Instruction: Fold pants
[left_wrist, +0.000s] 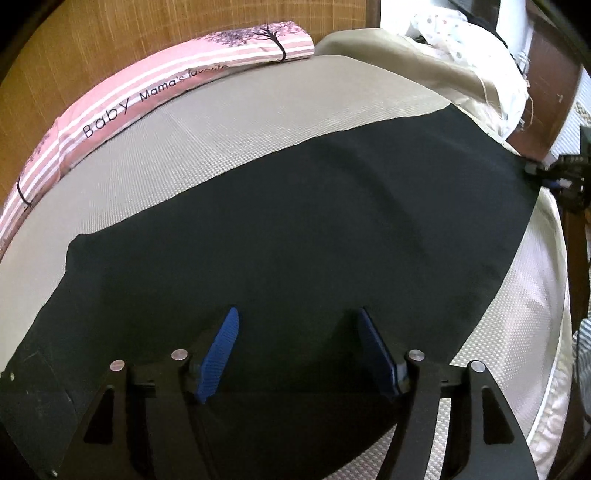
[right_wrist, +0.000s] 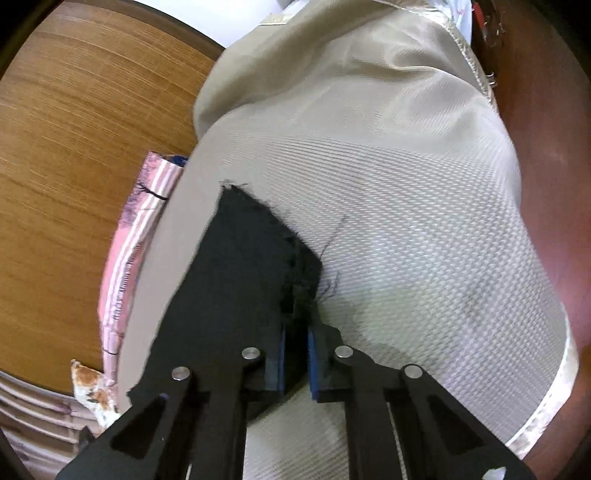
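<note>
Dark pants (left_wrist: 295, 221) lie spread flat across a beige textured mattress (left_wrist: 221, 122). My left gripper (left_wrist: 298, 314) hovers open over their near part, blue pads (left_wrist: 218, 354) wide apart and nothing between them. At the far right of the left wrist view, my right gripper (left_wrist: 554, 177) sits at the pants' corner. In the right wrist view the frayed hem of the pants (right_wrist: 251, 266) runs into my right gripper (right_wrist: 296, 328), whose blue pads (right_wrist: 314, 362) are pinched on the dark cloth.
A pink striped cushion (left_wrist: 147, 99) printed with "Baby Mama's" lines the mattress's far edge against a wooden panel (left_wrist: 92, 48). A crumpled beige sheet (left_wrist: 388, 55) is bunched at the back right. The mattress edge (left_wrist: 546, 332) drops off at right beside dark red wood (right_wrist: 546, 147).
</note>
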